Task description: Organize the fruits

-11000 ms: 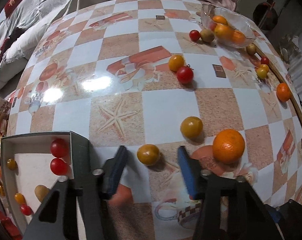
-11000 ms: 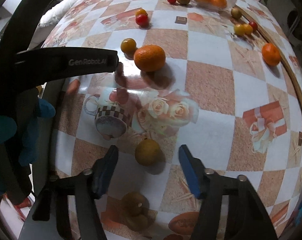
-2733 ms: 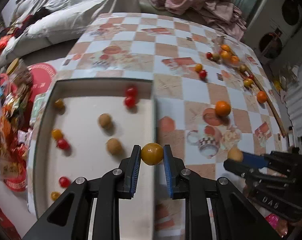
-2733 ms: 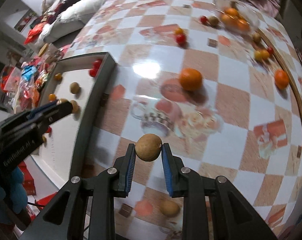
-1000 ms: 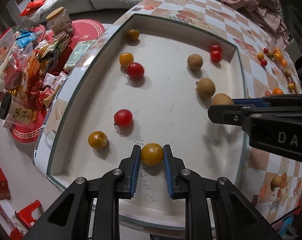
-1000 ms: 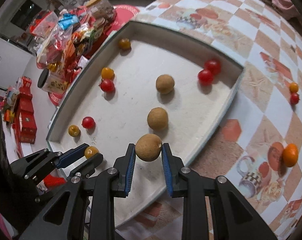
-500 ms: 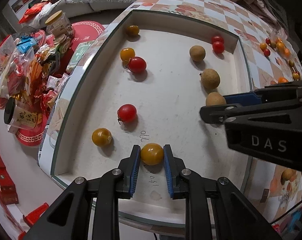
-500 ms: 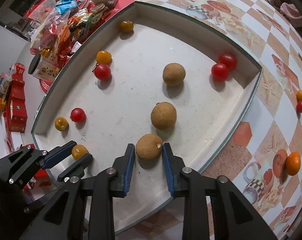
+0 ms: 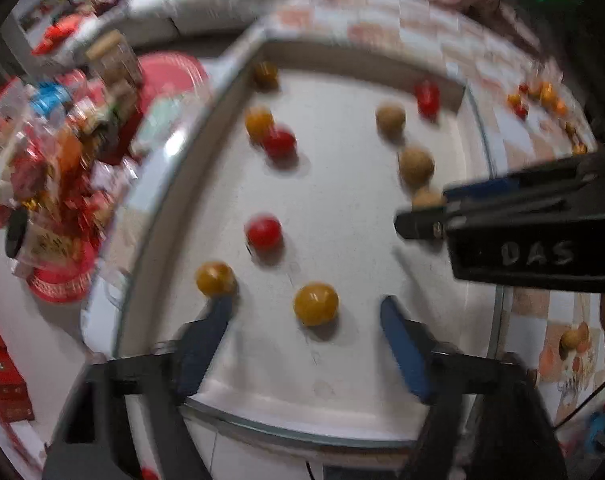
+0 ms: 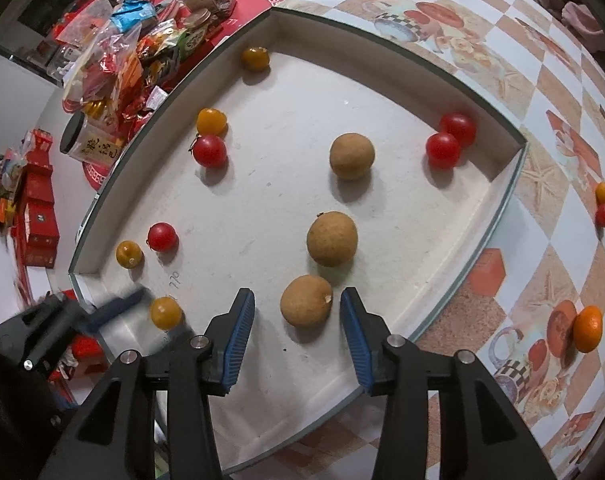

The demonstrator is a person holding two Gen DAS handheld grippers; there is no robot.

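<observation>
A shallow white tray (image 10: 498, 184) (image 9: 382, 412) lies on the checked table and holds several red and yellow tomatoes and three brown longans. My left gripper (image 9: 306, 312) is open, with a yellow tomato (image 9: 315, 304) resting on the tray floor between its fingers. My right gripper (image 10: 297, 314) is open, with a brown longan (image 10: 306, 301) resting on the tray between its fingers. The left gripper's blue finger (image 10: 114, 306) shows beside the yellow tomato (image 10: 165, 313) in the right wrist view. The left wrist view is blurred.
Loose fruit stays on the table: an orange (image 10: 588, 329), a small yellow and a red tomato (image 10: 604, 204) at the right. Snack packets and jars (image 10: 118, 60) crowd the floor to the left of the tray. My right gripper's body (image 9: 534, 232) reaches over the tray's right side.
Both grippers have opened. The yellow tomato and the brown longan, held half a second ago, now rest free on the tray floor. The left camera is moving.
</observation>
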